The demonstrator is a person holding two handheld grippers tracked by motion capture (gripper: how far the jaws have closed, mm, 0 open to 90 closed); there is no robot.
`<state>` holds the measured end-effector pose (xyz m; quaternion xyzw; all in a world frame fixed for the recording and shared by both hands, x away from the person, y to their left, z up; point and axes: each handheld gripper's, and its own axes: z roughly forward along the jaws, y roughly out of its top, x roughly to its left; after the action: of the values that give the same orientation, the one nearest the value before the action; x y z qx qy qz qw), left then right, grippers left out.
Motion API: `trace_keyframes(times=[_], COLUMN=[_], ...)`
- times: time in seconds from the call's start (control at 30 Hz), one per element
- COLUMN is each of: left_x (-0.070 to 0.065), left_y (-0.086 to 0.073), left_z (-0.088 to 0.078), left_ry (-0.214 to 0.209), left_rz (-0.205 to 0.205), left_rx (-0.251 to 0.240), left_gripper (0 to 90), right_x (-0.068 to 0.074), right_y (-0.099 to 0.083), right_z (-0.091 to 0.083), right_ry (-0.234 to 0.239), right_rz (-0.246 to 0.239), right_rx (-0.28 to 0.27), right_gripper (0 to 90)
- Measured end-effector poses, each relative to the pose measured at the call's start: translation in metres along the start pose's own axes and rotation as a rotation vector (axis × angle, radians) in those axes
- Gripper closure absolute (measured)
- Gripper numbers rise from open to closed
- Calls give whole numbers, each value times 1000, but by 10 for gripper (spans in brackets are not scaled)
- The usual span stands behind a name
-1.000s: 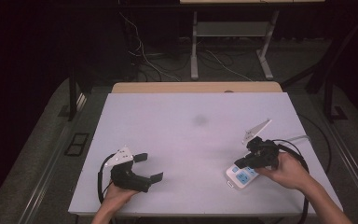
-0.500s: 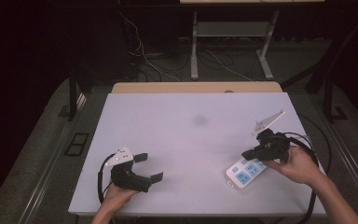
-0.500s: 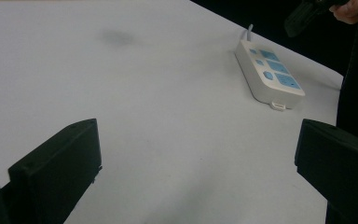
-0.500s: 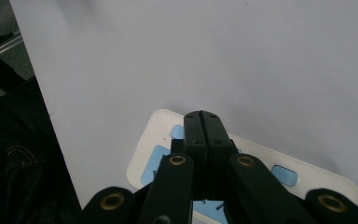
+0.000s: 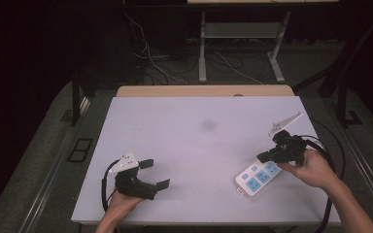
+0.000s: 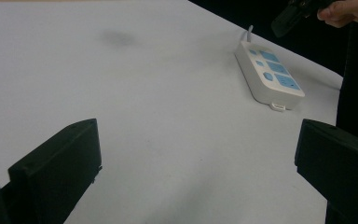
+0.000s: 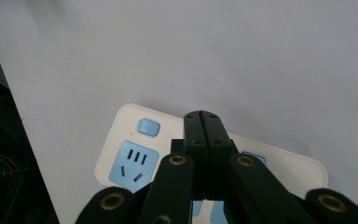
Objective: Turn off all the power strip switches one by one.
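Power strip (image 5: 259, 175) lay flat on white table (image 5: 194, 141) near front right edge — white body, blue sockets. Right gripper (image 5: 267, 156) hovered above strip's far end, jaws pressed together, holding nothing. Left gripper (image 5: 154, 174) sat near front left corner, well apart from strip — jaws spread wide, empty.

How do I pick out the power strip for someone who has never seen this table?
Start at the white table and go to its near right corner, just left of the person's right hand. The power strip lies flat there, under the right gripper. It is a white bar with pale blue socket panels, the only coloured thing on the tabletop.
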<state>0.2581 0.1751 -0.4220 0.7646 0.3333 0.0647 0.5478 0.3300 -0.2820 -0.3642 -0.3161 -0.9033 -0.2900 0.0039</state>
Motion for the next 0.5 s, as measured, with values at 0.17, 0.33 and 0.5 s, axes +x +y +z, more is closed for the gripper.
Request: trace_keyframes(times=[0.17,0.33,0.5], left_x=[0,0,0], left_y=[0,0,0], left_z=[0,-1,-1], left_ry=[0,3,3], left_rz=[1,2,2], left_rx=[2,-1,-1], left_gripper=[0,0,0], right_x=[-2,-4,-5], right_y=[-1,-2,-3], right_z=[3,7,12], right_ry=[0,3,6], right_rz=[5,8,12], right_rx=[-4,-1,8], right_gripper=[900,900,900])
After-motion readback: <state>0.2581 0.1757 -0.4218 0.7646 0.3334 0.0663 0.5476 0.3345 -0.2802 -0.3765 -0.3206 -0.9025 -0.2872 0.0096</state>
